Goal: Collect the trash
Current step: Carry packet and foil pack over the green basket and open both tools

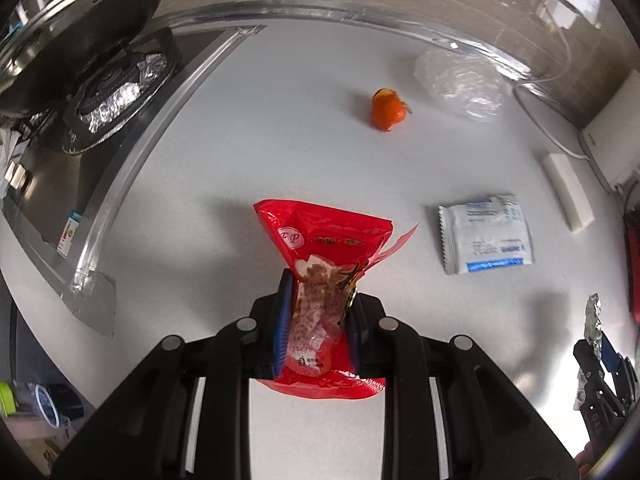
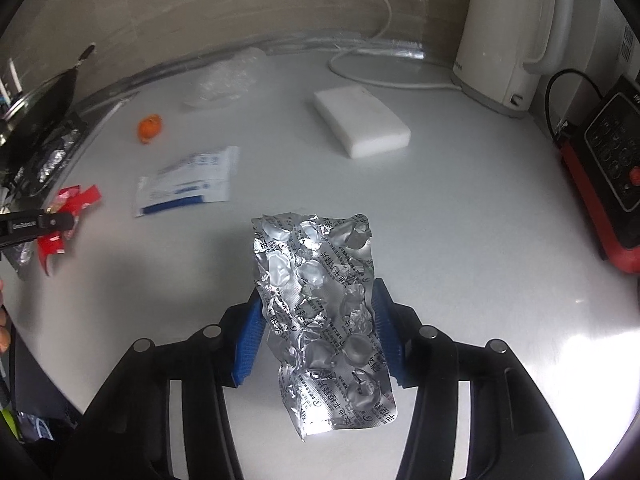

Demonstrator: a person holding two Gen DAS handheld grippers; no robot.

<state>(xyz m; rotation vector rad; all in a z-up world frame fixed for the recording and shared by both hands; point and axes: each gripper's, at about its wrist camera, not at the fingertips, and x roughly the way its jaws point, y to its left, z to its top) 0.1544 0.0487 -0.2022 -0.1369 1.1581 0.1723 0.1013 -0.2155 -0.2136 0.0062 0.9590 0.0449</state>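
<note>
left hand-held gripper (image 1: 316,316): pads pinched tight on crumpled red snack wrapper (image 1: 326,276), lifted off the table (image 1: 280,128).
right hand-held gripper (image 2: 316,320): blue pads against both edges of empty foil blister pack (image 2: 320,312); lifted or resting on the table, cannot tell.
risk, blister pack: stiff crinkled foil gripped edge-on; could buckle, twist out or drop if squeezed harder or swung fast.
risk, wrapper: slick film, held mid-body, ends hanging free on both sides; could slide through the pads on a quick move.
risk, collision: both hand-held grippers loaded and near each other; could bump when reaching for more.
landmark: white-and-blue sachet (image 1: 486,234), flat on the table.
mandarin peel (image 1: 387,109): beyond the sachet, toward the back wall, loose.
clear plastic film (image 1: 460,84): just past the peel, by the back edge.
white sponge block (image 2: 362,122): right of the sachet, well apart from it.
kettle (image 2: 508,36): behind the sponge block, cord trailing on the table.
red appliance (image 2: 612,160): far right of the sachet.
stove burner with foil (image 1: 116,92): far left of the sachet.
in the way: nothing between the hand-held grippers and remaining trash; no bin in view.
</note>
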